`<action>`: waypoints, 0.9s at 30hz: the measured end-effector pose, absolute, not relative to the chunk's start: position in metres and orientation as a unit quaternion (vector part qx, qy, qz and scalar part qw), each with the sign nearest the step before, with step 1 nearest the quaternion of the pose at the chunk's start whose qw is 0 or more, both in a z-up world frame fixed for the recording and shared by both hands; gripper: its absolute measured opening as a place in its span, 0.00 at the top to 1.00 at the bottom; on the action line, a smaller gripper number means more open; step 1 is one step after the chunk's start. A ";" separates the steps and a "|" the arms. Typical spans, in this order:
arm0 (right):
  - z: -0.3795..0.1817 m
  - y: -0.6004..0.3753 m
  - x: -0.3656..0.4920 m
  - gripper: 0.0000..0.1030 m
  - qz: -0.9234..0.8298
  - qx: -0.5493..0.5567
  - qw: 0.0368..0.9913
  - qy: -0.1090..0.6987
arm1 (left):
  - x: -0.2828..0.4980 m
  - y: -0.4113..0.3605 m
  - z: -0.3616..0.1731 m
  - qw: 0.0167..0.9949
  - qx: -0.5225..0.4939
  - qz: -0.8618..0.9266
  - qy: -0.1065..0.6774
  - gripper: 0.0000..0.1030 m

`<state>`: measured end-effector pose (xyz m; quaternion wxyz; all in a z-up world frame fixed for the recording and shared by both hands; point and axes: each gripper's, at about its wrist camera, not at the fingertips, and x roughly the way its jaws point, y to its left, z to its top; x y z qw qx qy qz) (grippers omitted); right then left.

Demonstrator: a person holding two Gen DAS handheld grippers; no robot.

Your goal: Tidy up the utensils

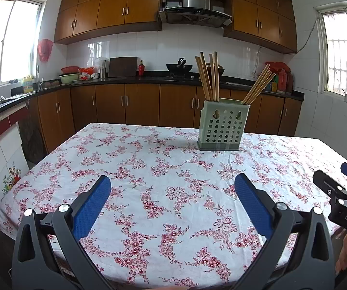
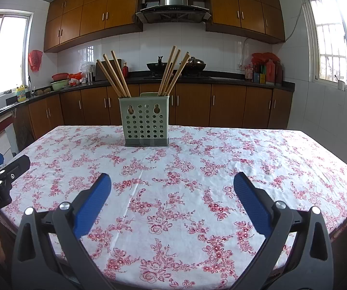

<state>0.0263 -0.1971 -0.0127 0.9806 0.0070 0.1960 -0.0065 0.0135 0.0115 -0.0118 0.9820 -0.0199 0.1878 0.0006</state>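
Well ahead of both empty, spread grippers, left gripper [image 1: 172, 187] and right gripper [image 2: 172, 186], a green holder [image 2: 144, 120] of chopsticks [image 2: 115, 77] stands upright on the worktop [image 2: 221, 169].

Bright daylight from overexposed windows [image 1: 11, 41] on both sides; sharp focus, fisheye-bent edges.

left wrist: near table edge, facing kitchen; right wrist: alongside; shared: chopstick holder [image 1: 223, 126]

One holder [image 2: 144, 120], two chopstick bundles [image 2: 115, 77]
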 end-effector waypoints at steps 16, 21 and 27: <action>-0.015 -0.195 0.027 0.04 -0.008 0.010 0.980 0.199 | 0.014 0.009 -0.013 0.981 -0.019 0.000 0.191 0.02; -0.016 -0.195 0.026 0.04 -0.008 0.010 0.980 0.200 | 0.013 0.009 -0.013 0.982 -0.018 0.002 0.190 0.02; -0.015 -0.195 0.027 0.04 -0.008 0.010 0.980 0.199 | 0.013 0.009 -0.013 0.981 -0.021 0.004 0.192 0.02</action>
